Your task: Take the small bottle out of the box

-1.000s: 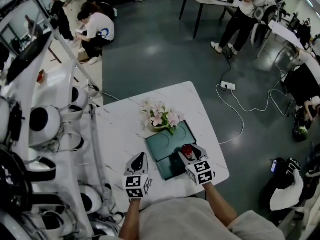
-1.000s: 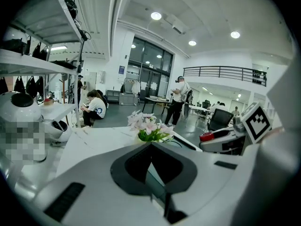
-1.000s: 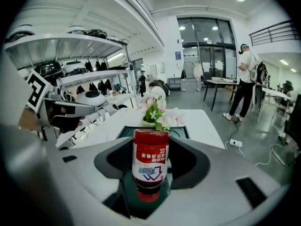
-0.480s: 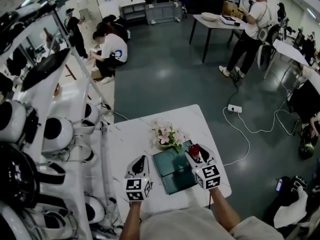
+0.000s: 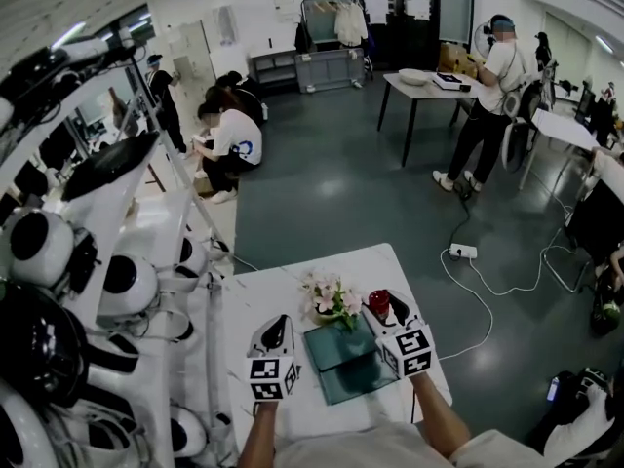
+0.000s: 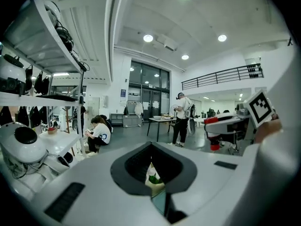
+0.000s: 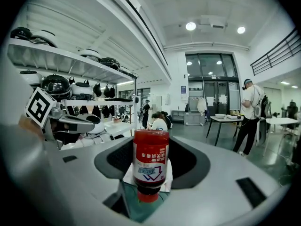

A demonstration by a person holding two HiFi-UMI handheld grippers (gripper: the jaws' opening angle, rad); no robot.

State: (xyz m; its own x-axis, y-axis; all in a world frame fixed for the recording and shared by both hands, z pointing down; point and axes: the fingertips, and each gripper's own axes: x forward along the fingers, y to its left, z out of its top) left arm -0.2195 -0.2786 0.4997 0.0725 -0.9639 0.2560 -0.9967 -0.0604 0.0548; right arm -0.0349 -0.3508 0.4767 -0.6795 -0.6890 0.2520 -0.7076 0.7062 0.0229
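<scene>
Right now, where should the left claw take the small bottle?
Probably the upturned base end of the small bottle, from the left: the right claw grips its labelled middle with the cap down, so only that end stands free.

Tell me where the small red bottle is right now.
The small red bottle is gripped cap-down in the right gripper, low and just right of centre in the head view. It is by the far right corner of the teal box, beside the flowers.
</scene>
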